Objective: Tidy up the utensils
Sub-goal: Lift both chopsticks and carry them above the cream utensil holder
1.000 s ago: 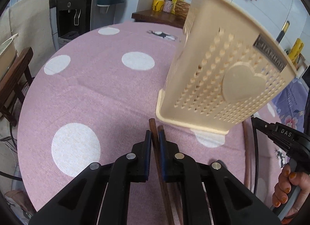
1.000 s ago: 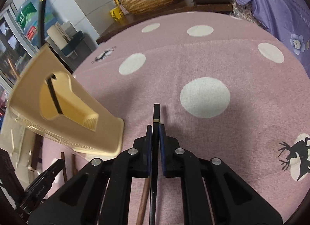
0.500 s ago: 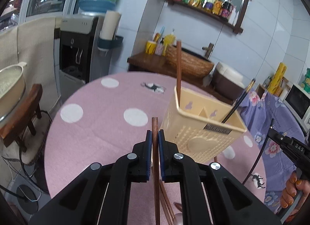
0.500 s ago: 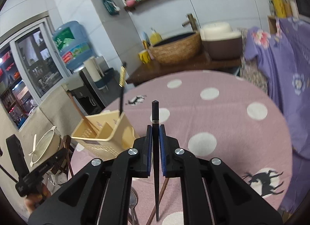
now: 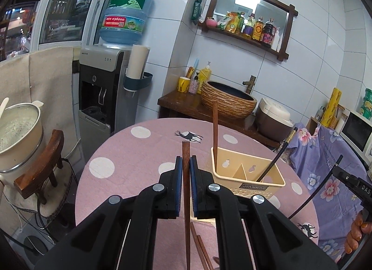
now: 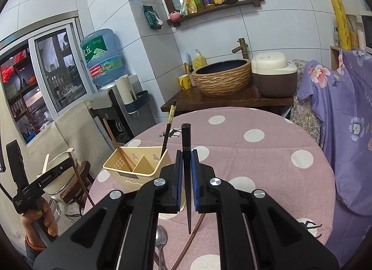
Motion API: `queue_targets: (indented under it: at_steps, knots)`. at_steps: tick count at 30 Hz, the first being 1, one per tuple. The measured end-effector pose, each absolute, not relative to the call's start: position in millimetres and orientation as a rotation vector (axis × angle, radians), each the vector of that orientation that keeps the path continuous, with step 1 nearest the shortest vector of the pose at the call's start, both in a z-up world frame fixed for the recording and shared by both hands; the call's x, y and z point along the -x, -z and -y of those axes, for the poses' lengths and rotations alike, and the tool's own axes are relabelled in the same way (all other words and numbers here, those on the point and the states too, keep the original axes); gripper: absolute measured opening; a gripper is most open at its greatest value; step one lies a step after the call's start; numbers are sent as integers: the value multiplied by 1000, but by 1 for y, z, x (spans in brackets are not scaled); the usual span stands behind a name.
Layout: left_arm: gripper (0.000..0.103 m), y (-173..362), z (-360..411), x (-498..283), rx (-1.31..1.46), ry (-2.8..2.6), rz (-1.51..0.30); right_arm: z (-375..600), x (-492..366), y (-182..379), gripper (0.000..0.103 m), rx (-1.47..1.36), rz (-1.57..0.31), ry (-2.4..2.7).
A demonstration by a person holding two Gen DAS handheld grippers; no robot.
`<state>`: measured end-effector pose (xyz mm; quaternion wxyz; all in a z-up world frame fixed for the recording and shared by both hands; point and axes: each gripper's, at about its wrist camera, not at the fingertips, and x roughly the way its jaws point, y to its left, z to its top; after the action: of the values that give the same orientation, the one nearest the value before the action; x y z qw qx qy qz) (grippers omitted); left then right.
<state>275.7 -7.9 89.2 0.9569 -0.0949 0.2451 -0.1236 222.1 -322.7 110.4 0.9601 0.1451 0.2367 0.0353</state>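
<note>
Left wrist view: the left gripper (image 5: 186, 168) is clamped tight on a brown wooden chopstick (image 5: 186, 191), which stands nearly upright between the blue pads, its blunt end poking above them and its thin end hanging down toward the pink polka-dot tablecloth (image 5: 130, 153). Just beyond and to the right sits the cream plastic utensil caddy (image 5: 248, 177), divided inside; another brown chopstick (image 5: 215, 130) leans upright in its left compartment and a black, gold-banded chopstick (image 5: 276, 156) slants out of the right one. More brown chopsticks (image 5: 201, 246) lie flat on the cloth under the gripper.

From the right wrist camera, the right gripper (image 6: 186, 165) is closed just as firmly on a black chopstick (image 6: 186, 167), held upright with its point hanging above the cloth. A metal spoon (image 6: 161, 242) and a loose brown chopstick (image 6: 193, 237) lie on the table below it. The caddy stands to the left of this gripper, near the table edge.
</note>
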Motion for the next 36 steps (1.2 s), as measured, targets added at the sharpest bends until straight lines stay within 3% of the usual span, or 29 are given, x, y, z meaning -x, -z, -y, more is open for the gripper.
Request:
queue_targets:
  at_steps: [12, 29, 36]
  knots:
    - [8, -128, -8, -277, 198, 241, -414, 318, -229, -141, 8, -260, -475, -138]
    - [7, -259, 17, -291, 174, 306, -223, 290, -265, -269, 8, -222, -341, -235]
    - [7, -234, 44, -306, 180, 359, -279, 271, -294, -241, 8, -226, -379, -219]
